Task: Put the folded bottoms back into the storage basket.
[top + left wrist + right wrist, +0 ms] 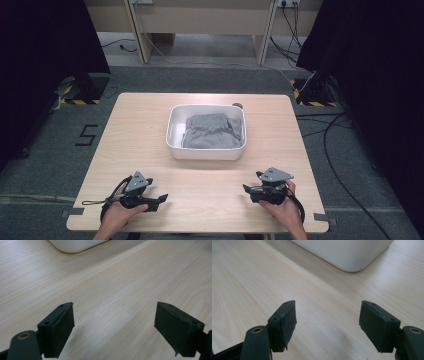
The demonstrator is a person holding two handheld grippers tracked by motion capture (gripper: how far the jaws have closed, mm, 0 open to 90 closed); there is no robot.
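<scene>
Left hand-held gripper: held low over the near left part of the desk by the person's left hand; the jaws are spread wide with bare wood between them, as seen along the jaws in the left gripper view; nothing is pinched.
Right hand-held gripper: held low over the near right part of the desk by the person's right hand; the jaws are spread apart with bare wood between them in the right gripper view; nothing is gripped.
Desk: a light wooden top, seen from above in the high view; its grain runs under both pairs of jaws.
Tub: a white, round-cornered container standing at the middle of the desk, well apart from both hand-held grippers; one rounded corner is seen at the top of the left gripper view and one at the top of the right gripper view.
Grey cloth: lying crumpled inside the tub, below its rim, touched by neither hand-held gripper.
Floor number: a black "5" marked on the grey floor to the left of the desk.
</scene>
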